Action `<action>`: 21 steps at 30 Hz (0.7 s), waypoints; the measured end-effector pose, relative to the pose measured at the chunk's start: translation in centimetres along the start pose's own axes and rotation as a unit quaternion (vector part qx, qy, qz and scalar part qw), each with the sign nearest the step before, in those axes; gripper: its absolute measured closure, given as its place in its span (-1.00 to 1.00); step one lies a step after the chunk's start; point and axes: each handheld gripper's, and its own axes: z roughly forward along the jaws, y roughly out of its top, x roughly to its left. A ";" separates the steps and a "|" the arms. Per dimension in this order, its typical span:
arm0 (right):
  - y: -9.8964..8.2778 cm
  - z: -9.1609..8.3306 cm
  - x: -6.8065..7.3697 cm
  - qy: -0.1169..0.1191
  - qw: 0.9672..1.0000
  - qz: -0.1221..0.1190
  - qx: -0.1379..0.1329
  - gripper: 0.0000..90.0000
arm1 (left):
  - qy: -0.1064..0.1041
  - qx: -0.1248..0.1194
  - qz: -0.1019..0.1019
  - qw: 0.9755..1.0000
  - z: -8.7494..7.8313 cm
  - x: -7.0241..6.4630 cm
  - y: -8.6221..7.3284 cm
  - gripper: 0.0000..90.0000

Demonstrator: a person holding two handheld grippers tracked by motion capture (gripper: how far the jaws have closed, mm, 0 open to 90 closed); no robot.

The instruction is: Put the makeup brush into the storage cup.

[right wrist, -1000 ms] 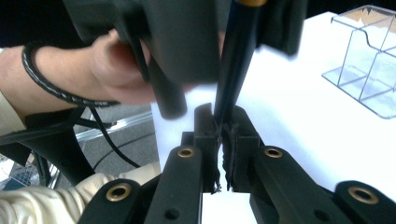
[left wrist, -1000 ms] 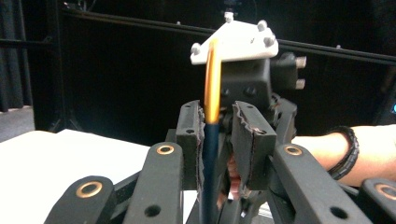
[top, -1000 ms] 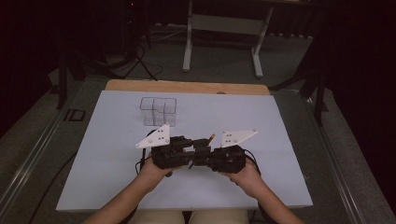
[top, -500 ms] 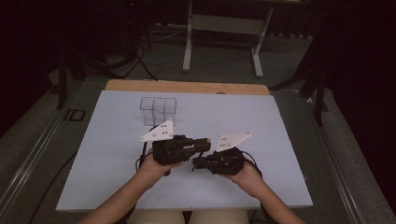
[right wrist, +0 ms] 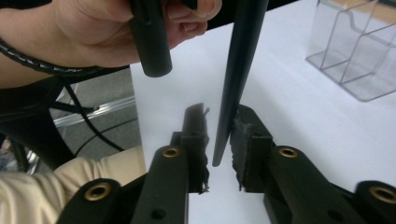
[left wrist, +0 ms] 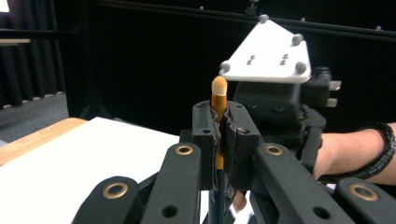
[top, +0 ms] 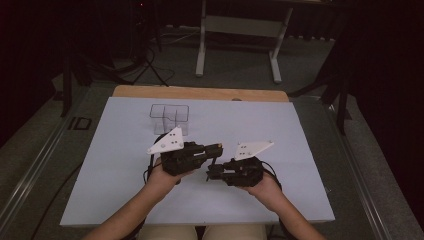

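Brush (left wrist: 219, 95), one, with an orange ferrule and a dark handle, stands clamped in the shut left tool (top: 214, 148), held above the white tabletop (top: 300, 130). Its tapered handle end (right wrist: 231, 88) hangs between the pads of the right tool (top: 212, 175), whose jaws have just been opening and now stand apart from it. One clear organizer (top: 170, 116) sits beyond both tools, which face each other at mid-tabletop.

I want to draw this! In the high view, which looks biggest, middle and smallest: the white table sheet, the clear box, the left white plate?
1. White table sheet
2. Clear box
3. Left white plate, close to the box in size, so that order is unsure.
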 end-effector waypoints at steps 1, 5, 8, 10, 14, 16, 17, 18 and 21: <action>0.1 -0.2 0.0 0.002 1.000 0.002 -0.006 0.60 | 0.003 -0.001 -0.002 1.000 0.0 0.1 0.0 0.90; 0.2 -1.1 -0.1 -0.006 1.000 -0.001 -0.021 0.41 | 0.013 -0.009 -0.008 1.000 -0.3 0.3 0.3 0.90; 0.3 -2.1 -0.3 -0.012 0.999 -0.001 -0.038 0.26 | 0.019 -0.011 -0.008 1.000 -0.5 0.5 0.7 0.90; 0.2 -2.6 -0.4 -0.017 0.999 -0.003 -0.043 0.13 | 0.024 -0.012 -0.007 1.000 -0.6 0.6 0.8 0.90; 0.1 -3.7 -0.6 -0.033 0.998 -0.008 -0.052 -0.03 | 0.035 -0.015 -0.007 0.999 -1.0 0.8 1.3 0.90; 0.0 -4.2 -0.7 -0.040 0.997 -0.007 -0.060 -0.09 | 0.041 -0.018 -0.007 0.999 -1.3 1.0 1.5 0.90; -0.1 -4.5 -0.8 -0.043 0.997 -0.006 -0.061 -0.10 | 0.043 -0.021 -0.009 0.999 -1.4 1.1 1.6 0.90; -0.2 -4.7 -0.9 -0.044 0.997 -0.003 -0.066 -0.15 | 0.041 -0.024 -0.013 0.999 -1.6 1.2 1.7 0.90; -0.6 -5.1 -1.1 -0.051 0.996 0.002 -0.070 -0.22 | 0.051 -0.022 -0.009 0.998 -1.8 1.2 1.9 0.90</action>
